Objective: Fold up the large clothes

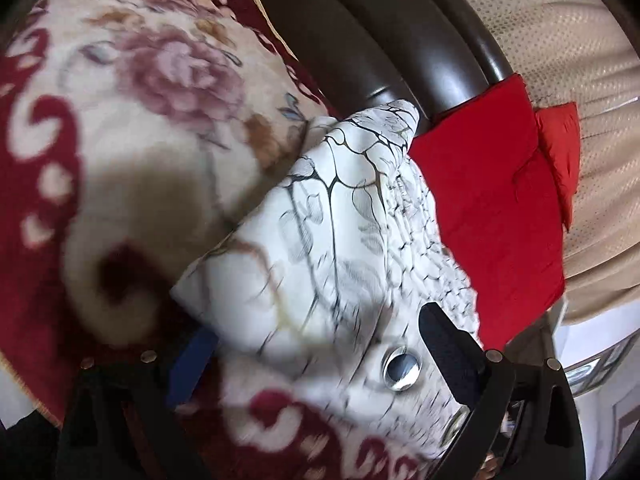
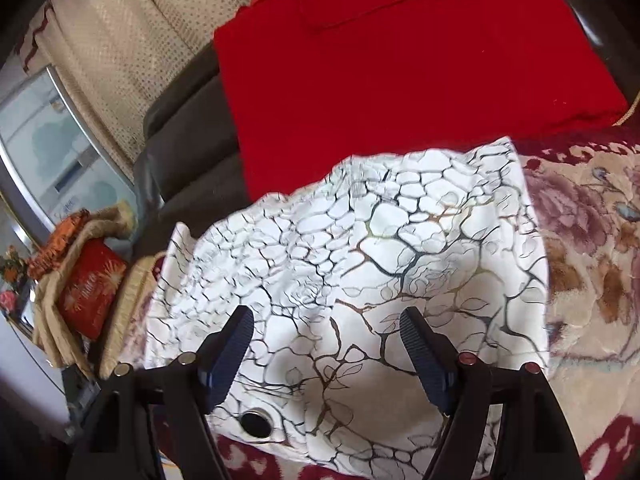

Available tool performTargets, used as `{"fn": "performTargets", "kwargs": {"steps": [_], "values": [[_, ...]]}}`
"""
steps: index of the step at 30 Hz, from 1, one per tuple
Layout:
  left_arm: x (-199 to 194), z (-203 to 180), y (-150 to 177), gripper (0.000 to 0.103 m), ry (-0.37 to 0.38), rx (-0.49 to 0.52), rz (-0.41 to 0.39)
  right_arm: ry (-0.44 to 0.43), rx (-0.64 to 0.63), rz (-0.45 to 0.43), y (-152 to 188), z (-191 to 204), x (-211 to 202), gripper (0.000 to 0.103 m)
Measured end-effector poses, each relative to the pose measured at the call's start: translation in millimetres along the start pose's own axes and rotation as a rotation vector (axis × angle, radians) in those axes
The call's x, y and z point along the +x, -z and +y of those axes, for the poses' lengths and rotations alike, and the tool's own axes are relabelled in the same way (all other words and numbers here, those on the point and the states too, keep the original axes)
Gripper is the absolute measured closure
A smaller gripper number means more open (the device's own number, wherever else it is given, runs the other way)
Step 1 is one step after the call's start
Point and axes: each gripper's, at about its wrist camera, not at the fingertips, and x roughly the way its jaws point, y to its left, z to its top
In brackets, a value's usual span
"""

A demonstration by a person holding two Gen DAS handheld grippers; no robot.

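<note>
Right wrist: white, dark-veined cloth point(image 2: 360, 240), rumpled.

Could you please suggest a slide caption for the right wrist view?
Open right tongs hover over a white crackle-print cloth lying on a floral blanket, red fabric behind.

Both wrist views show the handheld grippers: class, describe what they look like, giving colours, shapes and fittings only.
The right gripper has black angular arms, each ending in a dark blue ribbed finger pad, with small round metal studs at the joints. The left gripper matches it: black frame, blue pads, round studs. No cables, markings, hands or sleeves show.
</note>
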Motion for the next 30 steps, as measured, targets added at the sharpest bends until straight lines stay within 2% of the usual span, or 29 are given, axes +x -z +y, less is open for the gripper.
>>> {"fn": "performTargets", "kwargs": {"steps": [4, 6, 8, 10, 13, 15, 19, 20, 22, 25, 26, 27, 28, 30], "values": [[12, -5, -5, 0.006, 0.078, -0.024, -0.004, -0.009, 0.05, 0.062, 1, -6, 20, 0.025], [12, -13, -5, 0.006, 0.118, 0.025, -0.018, -0.01, 0.069, 0.082, 0, -8, 27, 0.025], [15, -25, -4, 0.022, 0.104, 0.101, -0.03, 0.0, 0.073, 0.093, 0, -10, 34, 0.027], [16, -29, -3, 0.028, 0.096, 0.137, -0.039, 0.017, 0.077, 0.111, 2, -11, 39, 0.028], [22, -24, -9, 0.028, 0.128, 0.088, -0.03, 0.028, 0.075, 0.118, 3, -11, 41, 0.029], [30, -19, -16, 0.021, 0.159, 0.039, -0.013, 0.027, 0.072, 0.119, 4, -11, 40, 0.029], [42, -11, -24, 0.024, 0.214, -0.015, 0.032, 0.012, 0.091, 0.125, 4, -15, 39, 0.031], [44, -12, -24, 0.039, 0.207, 0.001, 0.034, 0.008, 0.094, 0.128, 4, -17, 39, 0.032], [48, -12, -22, 0.063, 0.181, 0.029, 0.044, 0.004, 0.095, 0.132, 4, -19, 37, 0.032], [41, -18, -19, 0.075, 0.172, 0.049, 0.026, -0.001, 0.098, 0.141, 4, -23, 35, 0.037], [36, -27, -17, 0.078, 0.155, 0.091, 0.01, -0.004, 0.11, 0.141, 3, -25, 33, 0.043], [32, -35, -16, 0.079, 0.141, 0.124, 0.001, -0.01, 0.121, 0.137, 1, -27, 31, 0.058], [28, -46, -16, 0.081, 0.127, 0.162, -0.007, -0.029, 0.138, 0.125, -2, -32, 26, 0.065], [16, -76, -16, 0.083, 0.111, 0.256, -0.018, -0.061, 0.163, 0.081, -8, -39, 16, 0.066]]}}
